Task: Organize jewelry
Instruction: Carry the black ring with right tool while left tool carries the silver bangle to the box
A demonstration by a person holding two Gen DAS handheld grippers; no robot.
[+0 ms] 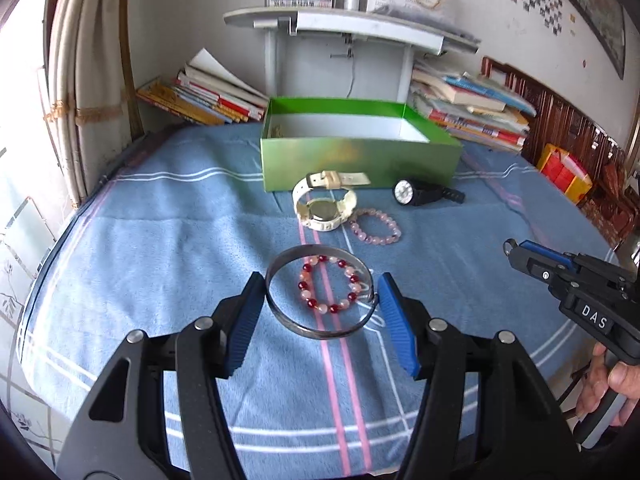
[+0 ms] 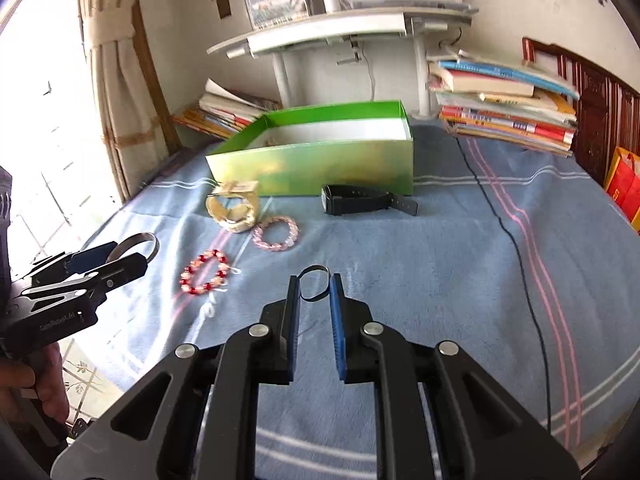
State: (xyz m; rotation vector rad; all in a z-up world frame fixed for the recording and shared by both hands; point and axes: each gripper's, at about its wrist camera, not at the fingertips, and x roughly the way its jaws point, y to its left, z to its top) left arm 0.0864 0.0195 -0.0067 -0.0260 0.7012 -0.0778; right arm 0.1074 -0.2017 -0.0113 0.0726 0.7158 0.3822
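The left gripper [image 1: 320, 300] clasps a thin silver metal bangle [image 1: 320, 330] between its blue pads, low in the frame's centre. The right gripper [image 2: 314, 290] pinches a small dark ring [image 2: 315, 284] at the centre of its own view. Through the bangle's hoop a red-and-pink beaded bracelet [image 1: 330, 286] shows on the blue striped blanket [image 1: 160, 240]. Higher up lie a pale pink bead bracelet [image 1: 375, 226], a white wristwatch [image 1: 324, 208] and a black wristwatch [image 1: 420, 192], just before the open green cardboard box [image 1: 352, 160].
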